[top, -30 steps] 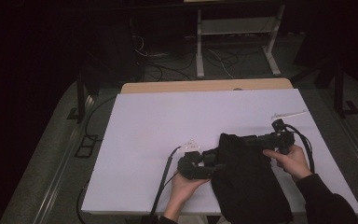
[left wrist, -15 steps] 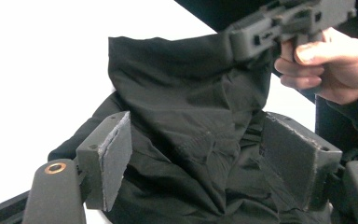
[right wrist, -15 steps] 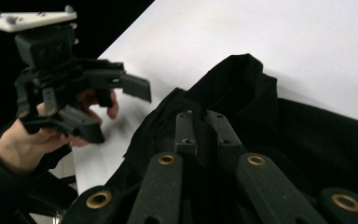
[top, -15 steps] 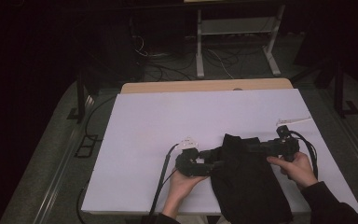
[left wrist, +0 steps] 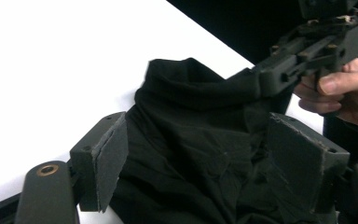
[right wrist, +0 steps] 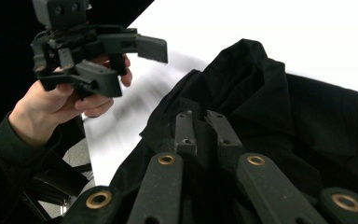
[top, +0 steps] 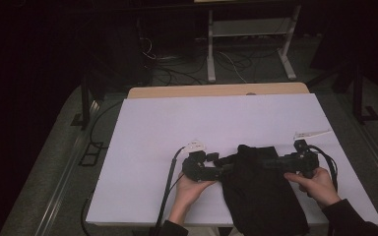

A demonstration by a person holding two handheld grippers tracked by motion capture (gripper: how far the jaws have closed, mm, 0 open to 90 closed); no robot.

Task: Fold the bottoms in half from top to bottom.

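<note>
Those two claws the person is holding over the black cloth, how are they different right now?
The left claw stands open, its jaws having just been opening, with the black cloth loose between them; the right claw is shut on a fold of the cloth. In the high view the left claw sits at the cloth's left edge, the right claw over its right part. Both are black, hand-held, and point toward each other.

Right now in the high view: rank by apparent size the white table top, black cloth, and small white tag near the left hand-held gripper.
1. White table top
2. Black cloth
3. Small white tag, beside the left hand-held gripper
</note>
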